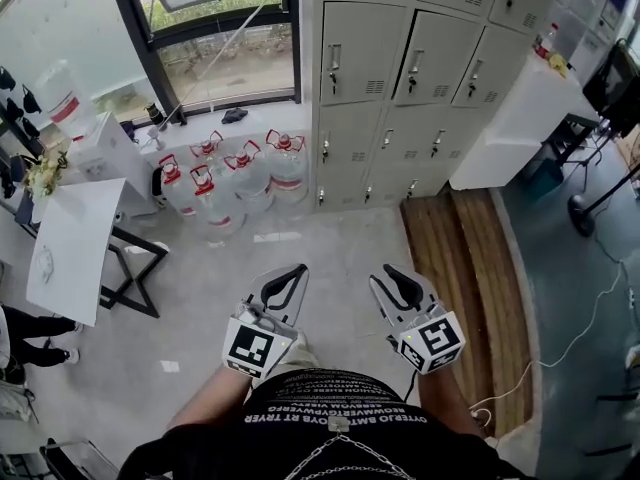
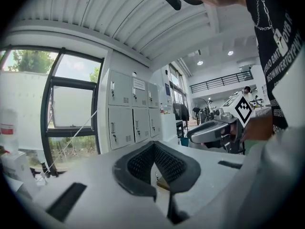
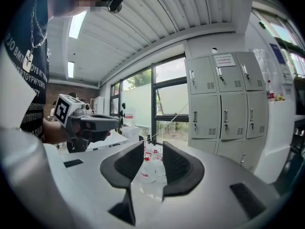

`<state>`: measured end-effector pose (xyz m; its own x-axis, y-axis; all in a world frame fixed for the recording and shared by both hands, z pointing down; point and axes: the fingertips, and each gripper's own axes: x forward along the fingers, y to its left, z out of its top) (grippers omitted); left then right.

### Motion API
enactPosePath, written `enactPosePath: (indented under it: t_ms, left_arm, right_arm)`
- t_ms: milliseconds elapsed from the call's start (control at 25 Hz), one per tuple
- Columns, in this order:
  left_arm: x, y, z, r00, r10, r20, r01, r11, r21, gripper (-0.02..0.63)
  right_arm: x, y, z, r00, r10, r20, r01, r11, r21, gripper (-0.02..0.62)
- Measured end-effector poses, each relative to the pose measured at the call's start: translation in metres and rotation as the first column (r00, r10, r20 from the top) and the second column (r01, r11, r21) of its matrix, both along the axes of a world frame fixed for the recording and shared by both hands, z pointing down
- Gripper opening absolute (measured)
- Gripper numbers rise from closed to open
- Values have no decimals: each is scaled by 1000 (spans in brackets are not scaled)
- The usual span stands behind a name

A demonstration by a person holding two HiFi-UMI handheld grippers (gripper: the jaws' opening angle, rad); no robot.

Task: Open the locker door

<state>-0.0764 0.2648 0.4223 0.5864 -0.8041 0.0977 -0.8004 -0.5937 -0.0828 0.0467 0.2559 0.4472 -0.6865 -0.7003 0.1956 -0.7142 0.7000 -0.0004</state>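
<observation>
A bank of grey metal lockers [image 1: 420, 68] stands against the far wall, every door shut, each with a small handle. It also shows as lockers [image 2: 128, 111] in the left gripper view and as lockers [image 3: 224, 99] in the right gripper view. Both grippers hang low in front of the person's waist, far from the lockers. My left gripper [image 1: 285, 283] is shut, its black pads [image 2: 138, 163] meeting at the tips with nothing held. My right gripper [image 1: 400, 286] is open, with a clear gap between its pads [image 3: 178, 163] and nothing in it.
Several large water bottles [image 1: 235, 178] stand on the floor under the window [image 1: 215, 28], left of the lockers. A white table [image 1: 75, 233] is at the left. A white counter [image 1: 520, 118] and a wooden platform [image 1: 465, 268] lie to the right, with a cable [image 1: 580, 328] on the floor.
</observation>
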Motion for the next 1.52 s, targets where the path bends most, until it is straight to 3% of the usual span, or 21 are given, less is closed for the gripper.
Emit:
enactPosePath:
  t_ms: [200,440,720,1160,1520]
  left_arm:
    - [-14,-38,7,998,65,19,-65,998,-7,-6]
    - [-41,-77,4,996,85,-19,-85,996,-12,-6]
    - [-72,-110,20,994,109,-6,-109,993,-48,-6]
    - [-49,-127,26,986,165,-23,-166,984,-63,-6]
    - [-45,-183,43,998,67,-5,-67,990,-126,-6]
  right_arm:
    - [-30,-35,-3,1000,9,13,-9,1000,-19,118]
    - [-61,-72,-4,1000,22,4,-22,999,-43,118]
    - [-93,-96,-7,995,34,94,-25,995,-92,118]
    - [-78,-115,2,992,73,98,-62,992,-108,118]
    - [-64,-176,15,986,12,168,12,990,-140,118]
